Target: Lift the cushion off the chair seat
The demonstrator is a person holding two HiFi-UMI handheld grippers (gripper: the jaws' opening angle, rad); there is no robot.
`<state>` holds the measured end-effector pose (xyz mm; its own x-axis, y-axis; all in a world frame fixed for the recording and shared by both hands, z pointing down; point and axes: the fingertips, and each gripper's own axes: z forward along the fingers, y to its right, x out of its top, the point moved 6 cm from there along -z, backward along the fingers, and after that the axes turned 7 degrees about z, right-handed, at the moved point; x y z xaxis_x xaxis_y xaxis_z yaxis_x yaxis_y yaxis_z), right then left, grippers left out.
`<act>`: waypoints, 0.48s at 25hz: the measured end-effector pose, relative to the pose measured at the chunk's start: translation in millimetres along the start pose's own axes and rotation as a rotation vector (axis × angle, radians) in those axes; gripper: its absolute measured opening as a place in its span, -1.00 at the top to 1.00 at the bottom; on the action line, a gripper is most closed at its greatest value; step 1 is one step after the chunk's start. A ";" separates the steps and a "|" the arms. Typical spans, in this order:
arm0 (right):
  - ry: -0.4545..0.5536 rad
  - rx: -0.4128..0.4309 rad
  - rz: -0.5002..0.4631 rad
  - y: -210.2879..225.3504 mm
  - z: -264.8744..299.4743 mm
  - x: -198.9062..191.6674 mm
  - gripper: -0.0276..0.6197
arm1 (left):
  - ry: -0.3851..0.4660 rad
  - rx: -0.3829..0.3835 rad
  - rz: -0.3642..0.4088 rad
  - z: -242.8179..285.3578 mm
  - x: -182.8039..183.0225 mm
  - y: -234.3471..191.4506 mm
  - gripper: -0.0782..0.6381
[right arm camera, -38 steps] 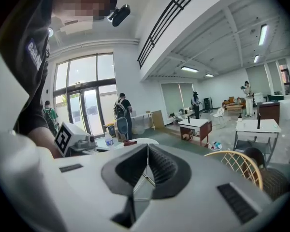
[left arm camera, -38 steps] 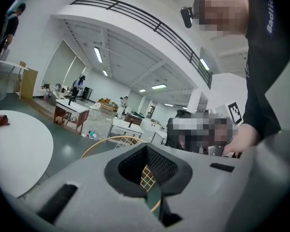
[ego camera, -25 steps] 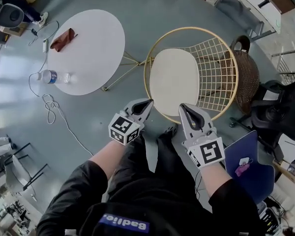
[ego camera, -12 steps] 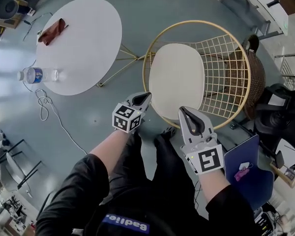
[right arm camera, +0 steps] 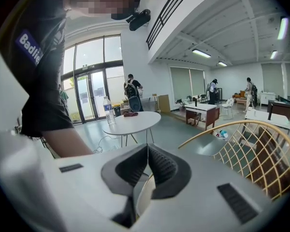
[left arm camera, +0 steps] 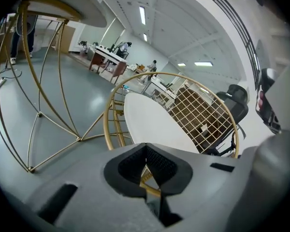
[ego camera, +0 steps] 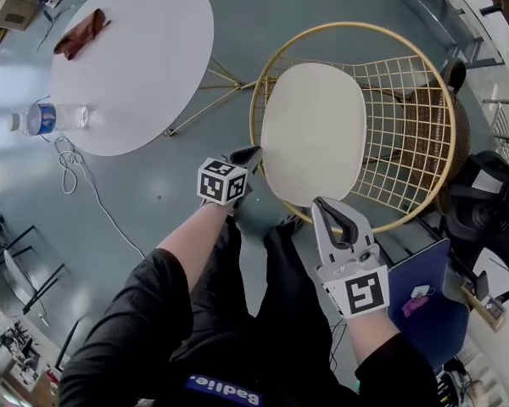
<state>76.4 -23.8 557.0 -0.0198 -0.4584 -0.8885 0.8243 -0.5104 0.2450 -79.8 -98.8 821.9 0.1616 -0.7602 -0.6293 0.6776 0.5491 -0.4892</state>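
Observation:
A cream oval cushion (ego camera: 314,130) lies on the seat of a gold wire chair (ego camera: 256,100). My left gripper (ego camera: 251,153) is shut and empty, its tips beside the chair's front-left rim. In the left gripper view the closed left gripper (left arm camera: 146,148) points at the cushion (left arm camera: 150,124) and the rim (left arm camera: 108,124) from low down. My right gripper (ego camera: 321,203) hangs at the chair's near rim with its jaws closed. In the right gripper view the tips of the right gripper (right arm camera: 147,147) meet, and a cream edge (right arm camera: 142,197) shows behind the gap below them.
A round white table (ego camera: 144,75) stands to the left, carrying a water bottle (ego camera: 47,117) and a red-brown case (ego camera: 81,34). A cable (ego camera: 68,172) trails on the floor. A brown wicker seat (ego camera: 445,134), a black office chair (ego camera: 492,210) and a blue panel (ego camera: 428,299) crowd the right.
Both grippers have sunk toward the chair's near rim, the left one farther and with a roll. The chair and cushion have not moved.

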 end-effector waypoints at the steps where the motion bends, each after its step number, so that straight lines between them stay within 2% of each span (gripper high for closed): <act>1: -0.003 0.002 0.002 -0.5 0.0 -1.9 0.83 | -0.002 -0.002 -0.002 2.2 -1.5 -1.1 0.78; 7: -0.021 0.001 0.012 0.9 -1.3 -10.6 0.83 | 0.007 -0.008 -0.049 6.2 -4.9 -7.1 0.78; 12: -0.021 -0.006 0.018 3.0 -0.7 -10.7 0.83 | -0.001 -0.015 -0.046 5.8 -5.4 -9.8 0.78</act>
<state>79.5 -20.0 567.0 -0.0171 -0.4825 -0.8757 0.8282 -0.4975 0.2579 -83.2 -102.1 833.6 0.1313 -0.7853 -0.6050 0.6739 0.5183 -0.5266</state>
